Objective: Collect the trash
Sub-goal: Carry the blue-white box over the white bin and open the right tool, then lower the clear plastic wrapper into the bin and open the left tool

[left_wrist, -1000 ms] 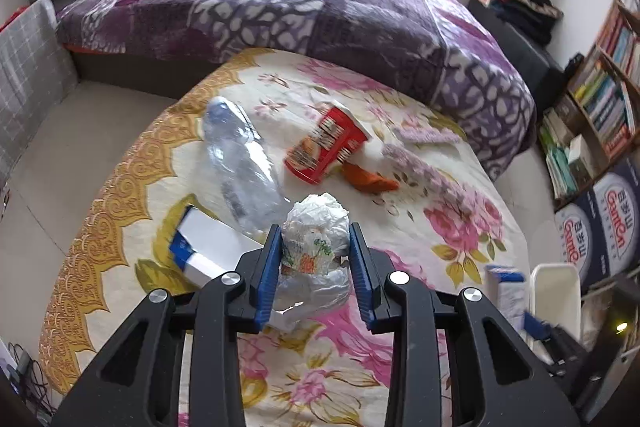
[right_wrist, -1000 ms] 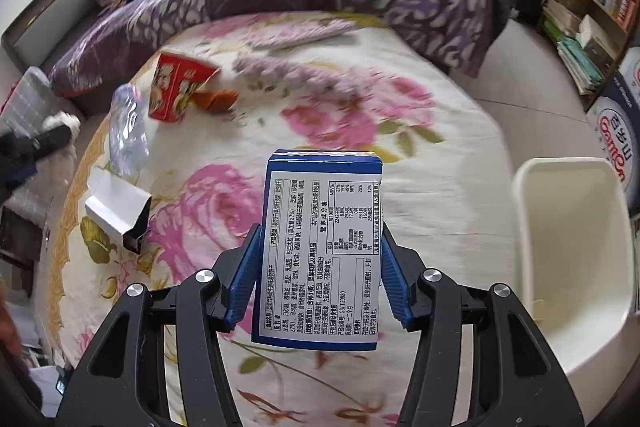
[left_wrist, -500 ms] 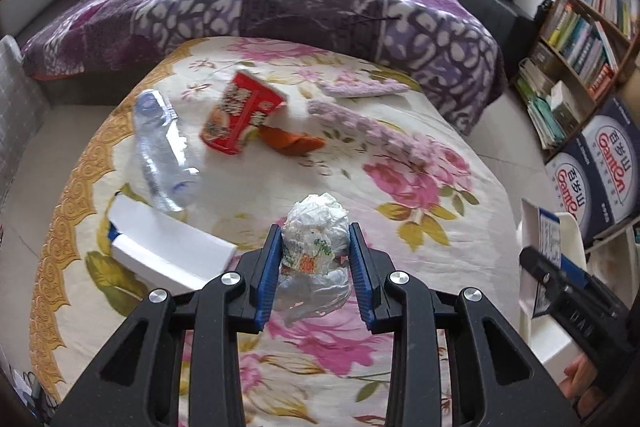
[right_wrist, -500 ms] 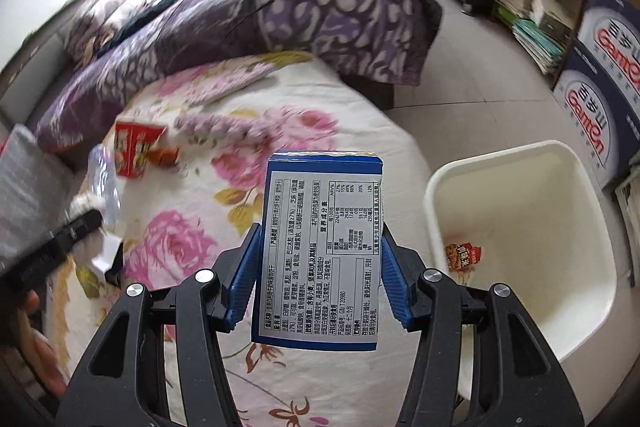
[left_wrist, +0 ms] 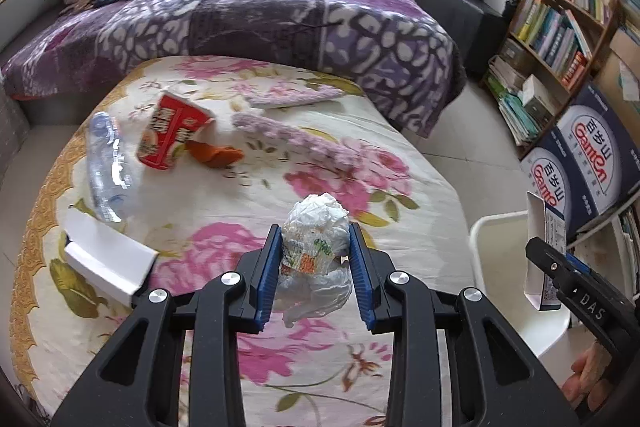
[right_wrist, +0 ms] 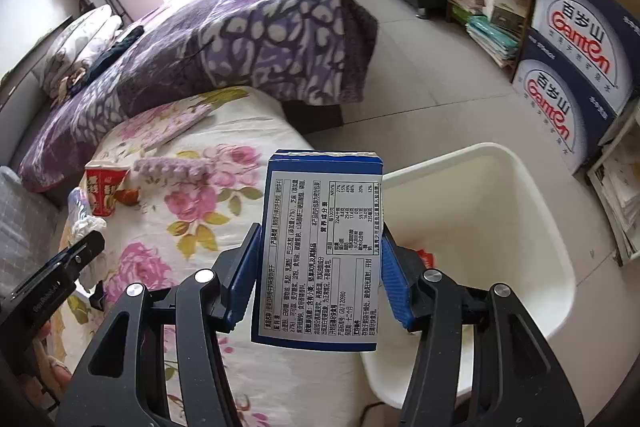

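Note:
My left gripper [left_wrist: 315, 255] is shut on a crumpled white plastic bag [left_wrist: 316, 247], held above the floral-covered table [left_wrist: 224, 195]. My right gripper [right_wrist: 318, 267] is shut on a blue-and-white carton [right_wrist: 320, 251], held upright over the near rim of the white bin [right_wrist: 500, 227]. The bin holds a small red wrapper [right_wrist: 424, 259]. In the left wrist view the bin [left_wrist: 496, 243] and the right gripper with the carton [left_wrist: 546, 251] are at the right edge. On the table lie a red noodle cup [left_wrist: 172, 131], a clear plastic bottle [left_wrist: 106, 167], an orange scrap [left_wrist: 216, 155] and a white box [left_wrist: 104, 259].
A purple-quilted bed [left_wrist: 240, 15] stands behind the table. A bookshelf [left_wrist: 560, 19] and blue Ganten boxes [left_wrist: 588, 155] line the right wall beside the bin. Two purple fuzzy pieces [left_wrist: 296, 139] lie on the table. Bare tiled floor [right_wrist: 420, 75] lies between bed and bin.
Both grippers have swung right with their loads. The bin has come nearer in the right wrist view and now sits under the carton. The table litter has shifted left in the left wrist view.

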Action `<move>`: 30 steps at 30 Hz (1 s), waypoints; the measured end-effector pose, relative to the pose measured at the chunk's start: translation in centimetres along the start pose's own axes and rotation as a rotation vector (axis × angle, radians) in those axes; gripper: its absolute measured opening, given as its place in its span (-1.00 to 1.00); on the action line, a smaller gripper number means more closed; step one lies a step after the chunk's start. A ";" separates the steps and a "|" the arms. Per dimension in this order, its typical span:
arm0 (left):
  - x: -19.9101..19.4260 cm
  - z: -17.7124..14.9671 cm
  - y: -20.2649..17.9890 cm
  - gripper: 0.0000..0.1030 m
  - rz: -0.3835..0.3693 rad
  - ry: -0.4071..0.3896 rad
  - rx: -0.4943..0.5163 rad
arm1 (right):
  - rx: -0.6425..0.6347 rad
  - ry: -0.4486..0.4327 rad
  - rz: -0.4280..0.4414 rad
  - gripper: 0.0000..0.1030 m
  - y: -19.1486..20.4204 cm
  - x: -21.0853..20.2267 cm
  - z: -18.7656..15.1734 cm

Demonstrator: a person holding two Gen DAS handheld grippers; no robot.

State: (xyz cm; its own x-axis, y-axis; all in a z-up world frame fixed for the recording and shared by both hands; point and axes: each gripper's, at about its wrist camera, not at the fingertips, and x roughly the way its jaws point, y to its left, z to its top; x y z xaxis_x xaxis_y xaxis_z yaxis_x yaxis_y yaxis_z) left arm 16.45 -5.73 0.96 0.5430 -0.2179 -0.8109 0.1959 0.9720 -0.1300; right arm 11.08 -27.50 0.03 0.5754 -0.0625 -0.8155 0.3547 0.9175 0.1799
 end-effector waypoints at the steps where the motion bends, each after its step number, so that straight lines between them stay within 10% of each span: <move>1: 0.1 -0.1 -0.4 -0.36 -0.007 0.001 0.004 | 0.009 -0.001 -0.004 0.03 -0.5 -0.2 0.0; 30: 2.0 -3.3 -14.7 -0.35 -0.150 0.065 0.241 | 0.247 0.002 -0.163 0.47 -15.2 -3.9 0.6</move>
State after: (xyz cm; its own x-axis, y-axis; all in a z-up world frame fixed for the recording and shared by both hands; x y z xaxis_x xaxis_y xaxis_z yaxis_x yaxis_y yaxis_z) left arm 11.89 -20.16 -0.62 0.4416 -0.3441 -0.8286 0.4631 0.8784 -0.1180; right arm 3.91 -41.47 0.79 0.4950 -0.1999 -0.8456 0.6108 0.7722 0.1751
